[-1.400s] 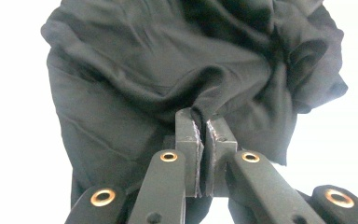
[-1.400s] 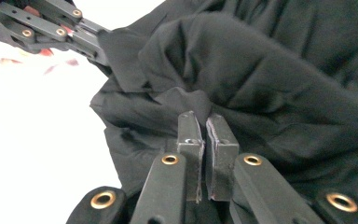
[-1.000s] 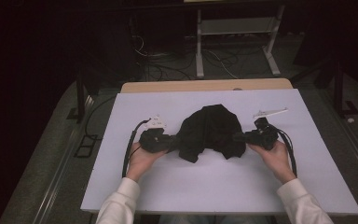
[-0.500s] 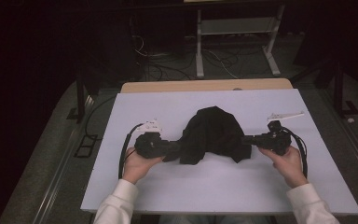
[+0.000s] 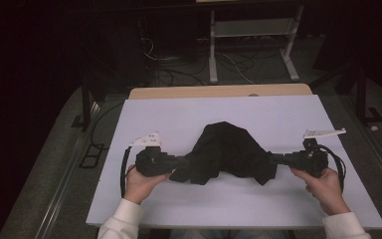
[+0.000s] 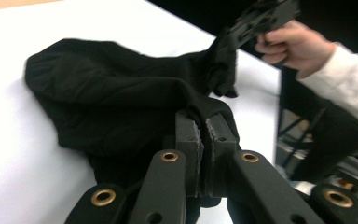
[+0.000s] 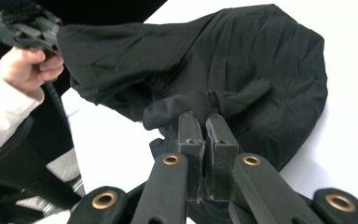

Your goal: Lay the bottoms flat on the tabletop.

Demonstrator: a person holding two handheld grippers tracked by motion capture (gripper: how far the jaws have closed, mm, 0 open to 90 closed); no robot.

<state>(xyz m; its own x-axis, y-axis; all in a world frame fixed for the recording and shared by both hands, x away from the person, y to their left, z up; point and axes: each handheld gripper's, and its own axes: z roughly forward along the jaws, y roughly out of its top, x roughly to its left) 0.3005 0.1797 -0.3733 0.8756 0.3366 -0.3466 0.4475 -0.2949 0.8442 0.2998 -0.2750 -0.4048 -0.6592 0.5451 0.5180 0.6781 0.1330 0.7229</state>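
A black cloth (image 5: 226,149) lies bunched in the middle of the white table (image 5: 229,112), drawn out toward both sides. My left gripper (image 5: 180,163) is shut on the cloth's left edge, and the left gripper view shows its jaws pressed together on a fold of the cloth (image 6: 121,107). My right gripper (image 5: 273,159) is shut on the right edge. In the right gripper view the jaws pinch a gathered tip of the cloth (image 7: 242,70). The cloth's middle humps up toward the table's far side.
Bare white tabletop surrounds the cloth, with a wooden strip (image 5: 219,91) along the far edge. Behind the table stands a metal rack (image 5: 251,45) with cables on the dark floor. Black cables trail from both grippers.
Both grippers have moved apart, left going left and right going right, and slightly toward the near edge. The cloth between them has stretched wider and flatter.
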